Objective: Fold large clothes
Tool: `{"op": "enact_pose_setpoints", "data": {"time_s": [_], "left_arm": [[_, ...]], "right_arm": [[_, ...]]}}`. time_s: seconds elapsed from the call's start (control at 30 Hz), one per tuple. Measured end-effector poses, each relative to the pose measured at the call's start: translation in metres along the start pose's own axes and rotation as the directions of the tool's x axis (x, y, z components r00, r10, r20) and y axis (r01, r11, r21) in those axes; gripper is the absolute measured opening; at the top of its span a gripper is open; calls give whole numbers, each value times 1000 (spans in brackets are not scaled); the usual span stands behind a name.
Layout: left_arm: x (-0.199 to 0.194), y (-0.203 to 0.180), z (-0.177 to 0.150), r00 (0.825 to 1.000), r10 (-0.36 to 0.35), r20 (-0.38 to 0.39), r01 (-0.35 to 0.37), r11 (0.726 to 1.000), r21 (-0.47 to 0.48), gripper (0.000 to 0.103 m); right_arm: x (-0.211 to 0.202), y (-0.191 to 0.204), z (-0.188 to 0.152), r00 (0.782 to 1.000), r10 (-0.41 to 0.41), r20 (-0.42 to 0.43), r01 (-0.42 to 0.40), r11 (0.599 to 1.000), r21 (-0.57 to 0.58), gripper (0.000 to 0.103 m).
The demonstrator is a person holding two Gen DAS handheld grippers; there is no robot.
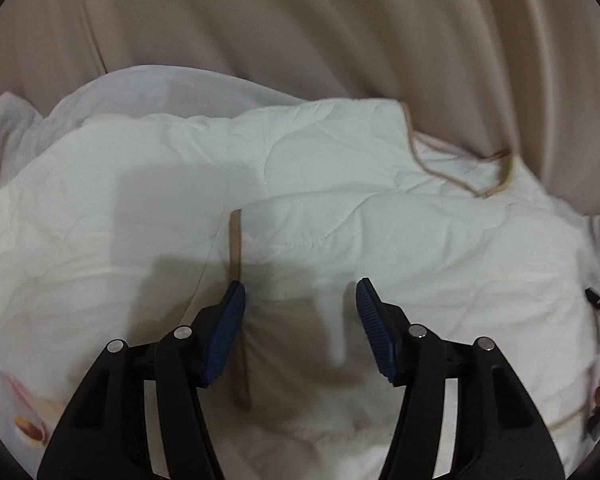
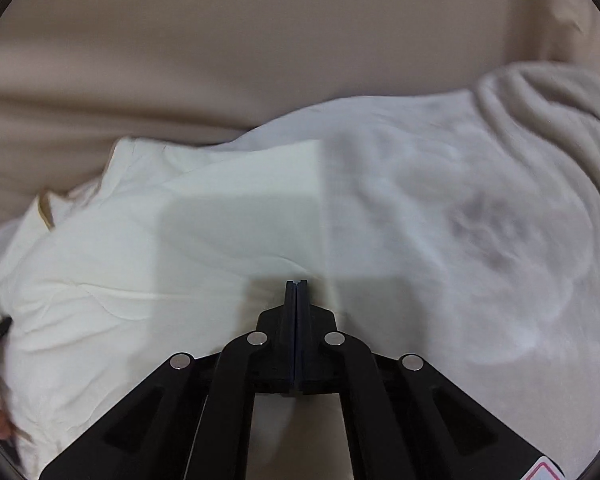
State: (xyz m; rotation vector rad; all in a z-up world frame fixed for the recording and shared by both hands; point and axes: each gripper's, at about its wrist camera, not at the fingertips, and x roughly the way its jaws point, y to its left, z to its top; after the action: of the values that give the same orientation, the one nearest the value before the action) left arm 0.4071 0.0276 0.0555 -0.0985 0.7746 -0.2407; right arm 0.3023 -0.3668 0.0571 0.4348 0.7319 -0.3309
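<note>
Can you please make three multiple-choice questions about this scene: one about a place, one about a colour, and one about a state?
1. Where does the tan edge strip of the quilt lie, seen from the left wrist camera?
A. beside the left-hand finger of the left gripper
B. on the beige curtain
C. across the grey blanket

2. What colour are the pads of the left gripper?
A. red
B. blue
C. yellow

3. How do the grippers stand?
A. both open
B. left shut, right open
C. left open, right shut

Answers:
1 A: the tan edge strip runs up the white quilt right beside the left-hand finger of the left gripper.
2 B: the ribbed pads are dark blue.
3 C: quilt shows between the left gripper's fingers, while the right gripper has its fingers pressed together.
</note>
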Motion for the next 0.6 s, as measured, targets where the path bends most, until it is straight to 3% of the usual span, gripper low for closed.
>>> {"op": "enact_pose_setpoints", "data": {"time_s": [0.03, 0.1, 0.13, 0.17, 0.2, 0.3, 0.4, 0.47, 0.53, 0.6], "left_arm": [[-12, 7, -4, 1000, -23, -2, 23, 1000, -12, 62], [-38, 24, -17, 999, -34, -13, 34, 999, -21, 84], [-53, 36, -29, 999, -26, -23, 25, 999, -23, 87], [-66, 47, -41, 999, -20, -38, 19, 1000, -21, 87], [-77, 58, -52, 998, -13, -58, 12, 1000, -20, 88], [-112, 102, -103, 989, -8, -151, -1, 998, -61, 90], [-137, 137, -157, 965, -74, -250, 34, 986, -160, 90], [-157, 143, -178, 968, -108, -227, 68, 982, -177, 90], [-170, 134, -188, 967, -115, -229, 84, 987, -139, 87], [-168, 123, -193, 958, -146, -248, 120, 986, -114, 57]], "right_arm": [[-13, -4, -4, 999, 36, -1, -36, 999, -6, 11], [-42, -11, -22, 996, 93, -15, -93, 995, -46, 23], [-53, -15, -33, 993, 112, -31, -113, 992, -59, 31], [-66, -19, -46, 991, 128, -50, -131, 989, -68, 46], [-75, -24, -57, 987, 144, -67, -149, 986, -71, 52], [-108, -45, -112, 967, 190, -171, -202, 978, -56, 59], [-132, -62, -165, 949, 192, -249, -203, 979, -22, 64], [-137, -69, -192, 942, 191, -275, -203, 979, -16, 65], [-152, -68, -210, 956, 175, -234, -188, 981, -36, 65], [-158, -65, -216, 958, 173, -230, -185, 982, -35, 61]]}}
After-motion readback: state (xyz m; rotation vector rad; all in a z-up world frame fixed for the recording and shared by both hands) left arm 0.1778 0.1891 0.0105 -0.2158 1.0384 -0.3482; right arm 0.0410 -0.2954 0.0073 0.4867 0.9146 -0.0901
